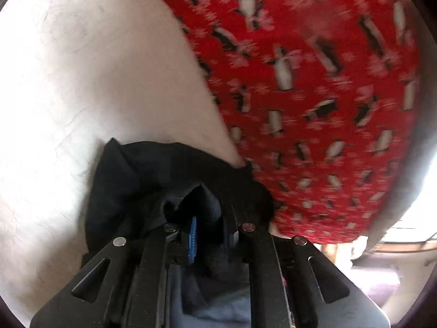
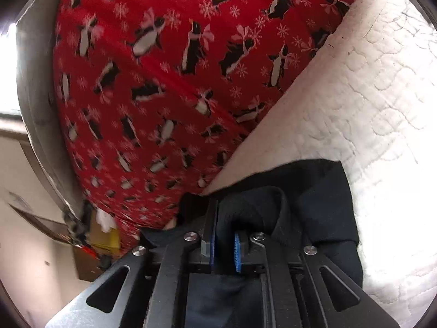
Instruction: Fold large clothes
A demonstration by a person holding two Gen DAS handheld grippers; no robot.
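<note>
A black garment (image 1: 142,180) is bunched in front of my left gripper (image 1: 209,218), whose jaws are shut on a fold of it; a blue pad (image 1: 192,239) shows beside the cloth. In the right wrist view the same black garment (image 2: 322,202) drapes over my right gripper (image 2: 226,224), which is shut on a thick fold of it between its blue pads (image 2: 237,254). Both grippers hold the garment just above a white quilted surface (image 2: 368,104), which also shows in the left wrist view (image 1: 95,76).
A red fabric with a penguin pattern (image 1: 314,95) lies on the quilt beside the black garment, and also shows in the right wrist view (image 2: 164,95). A bright window (image 1: 420,213) and room clutter (image 2: 92,243) lie beyond the bed's edge.
</note>
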